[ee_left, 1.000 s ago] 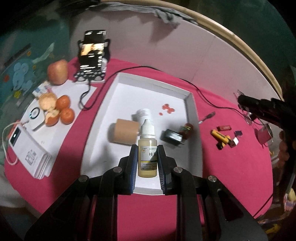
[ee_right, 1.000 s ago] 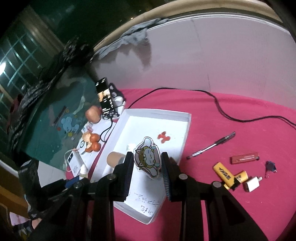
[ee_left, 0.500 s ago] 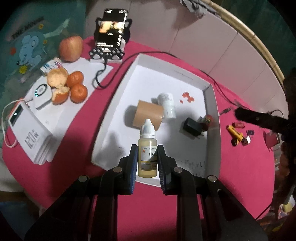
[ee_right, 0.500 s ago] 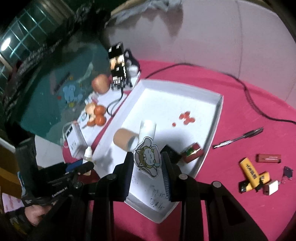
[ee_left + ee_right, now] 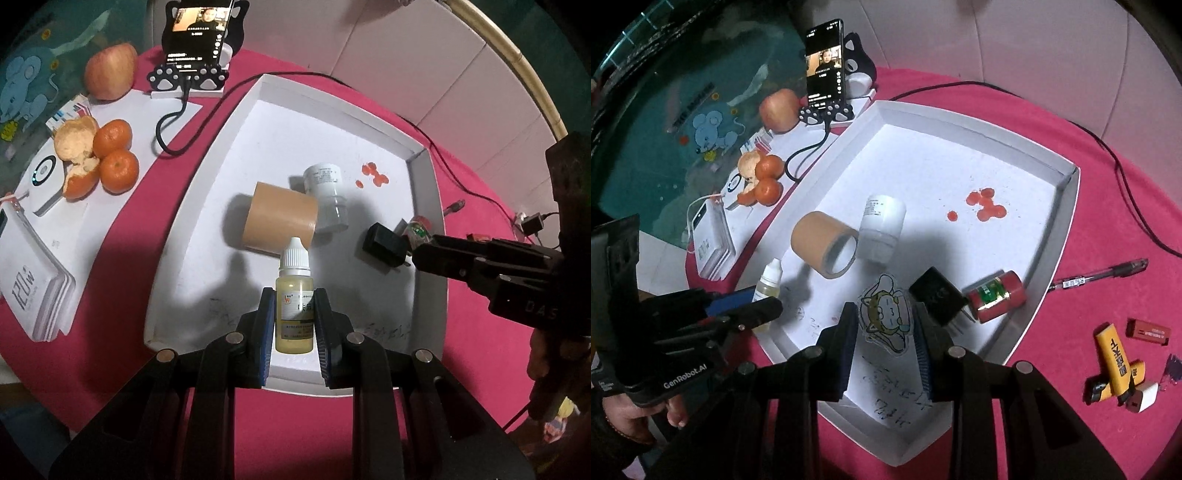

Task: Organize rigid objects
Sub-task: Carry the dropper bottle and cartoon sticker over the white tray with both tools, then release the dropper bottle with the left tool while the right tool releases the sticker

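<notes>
- Gripping the dropper bottle (image 5: 294,300) in my left gripper (image 5: 294,325), pads clamped on its label, above the near end of the white tray (image 5: 236,122).
- My right gripper (image 5: 886,341) grasps the cartoon sticker (image 5: 885,312) over the tray's near part, just beside the black charger (image 5: 936,295).
- Tape roll (image 5: 824,243), white bottle (image 5: 882,225) and red jar (image 5: 995,295) lie inside.

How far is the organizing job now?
Done: tape roll, white bottle, black charger and red jar lie in the white tray. In hand: dropper bottle and cartoon sticker, above it. Left: pen and lighters outside.
</notes>
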{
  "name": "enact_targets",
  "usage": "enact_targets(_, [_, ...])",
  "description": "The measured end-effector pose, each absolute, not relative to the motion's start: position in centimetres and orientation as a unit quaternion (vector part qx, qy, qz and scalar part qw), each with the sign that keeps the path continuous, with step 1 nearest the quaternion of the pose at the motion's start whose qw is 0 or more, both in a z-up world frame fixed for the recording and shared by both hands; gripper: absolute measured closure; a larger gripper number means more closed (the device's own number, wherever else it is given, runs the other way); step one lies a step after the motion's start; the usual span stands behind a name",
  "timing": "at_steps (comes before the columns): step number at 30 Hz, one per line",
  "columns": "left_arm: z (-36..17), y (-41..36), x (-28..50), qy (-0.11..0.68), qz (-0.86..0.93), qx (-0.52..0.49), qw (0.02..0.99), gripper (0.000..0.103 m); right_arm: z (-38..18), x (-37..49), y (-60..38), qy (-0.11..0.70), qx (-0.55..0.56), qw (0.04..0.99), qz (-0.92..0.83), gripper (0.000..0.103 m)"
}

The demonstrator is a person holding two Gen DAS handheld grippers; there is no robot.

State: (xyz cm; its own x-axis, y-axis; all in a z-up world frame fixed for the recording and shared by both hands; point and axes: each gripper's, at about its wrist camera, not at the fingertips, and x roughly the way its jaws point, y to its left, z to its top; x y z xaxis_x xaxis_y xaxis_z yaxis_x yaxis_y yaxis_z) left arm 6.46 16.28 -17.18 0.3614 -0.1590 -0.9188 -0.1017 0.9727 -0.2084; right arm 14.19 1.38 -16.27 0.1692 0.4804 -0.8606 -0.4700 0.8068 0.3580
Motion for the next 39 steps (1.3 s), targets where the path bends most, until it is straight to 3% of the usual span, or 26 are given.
enact_targets(26, [-17.3, 15.6, 7.4, 0.575, 0.024, -0.053, 0.816, 0.083, -16.6, 13.7, 2.0, 0.575, -0.008, 0.760, 0.304, 0.072])
enact_targets(27, [-17.2, 15.6, 7.4, 0.573, 0.026, -0.049, 0.817, 0.081, -16.5, 13.7, 2.0, 0.574, -0.009, 0.760, 0.304, 0.072])
enact_targets(28, [-17.2, 15.5, 7.4, 0.572, 0.028, -0.047, 0.818, 0.072, -16.4, 13.6, 2.0, 0.572, -0.011, 0.762, 0.304, 0.072])
enact_targets(29, [-17.2, 15.5, 7.4, 0.571, 0.031, -0.045, 0.819, 0.047, -16.4, 13.6, 2.0, 0.570, -0.012, 0.763, 0.303, 0.069])
enact_targets(30, [-17.2, 15.4, 7.4, 0.569, 0.035, -0.044, 0.820, 0.031, -16.3, 13.6, 1.8, 0.567, -0.009, 0.767, 0.301, 0.065])
enact_targets(31, [-17.1, 15.4, 7.3, 0.565, 0.038, -0.042, 0.823, 0.011, -16.2, 13.6, 1.7, 0.565, -0.007, 0.769, 0.300, 0.051])
enact_targets(32, [-16.9, 15.4, 7.2, 0.559, 0.042, -0.040, 0.827, 0.010, -16.1, 13.6, 1.6, 0.563, -0.005, 0.771, 0.298, 0.029])
enact_targets(34, [-16.7, 15.2, 7.1, 0.552, 0.050, -0.031, 0.831, 0.010, -15.8, 13.5, 1.2, 0.554, 0.002, 0.780, 0.292, 0.011])
enact_targets(37, [-16.6, 15.2, 7.0, 0.549, 0.060, -0.025, 0.833, 0.010, -15.7, 13.6, 0.7, 0.550, 0.009, 0.786, 0.283, 0.000])
enact_targets(39, [-16.4, 15.2, 6.9, 0.547, 0.065, -0.026, 0.834, 0.010, -15.6, 13.5, 0.4, 0.547, 0.013, 0.789, 0.279, 0.000])
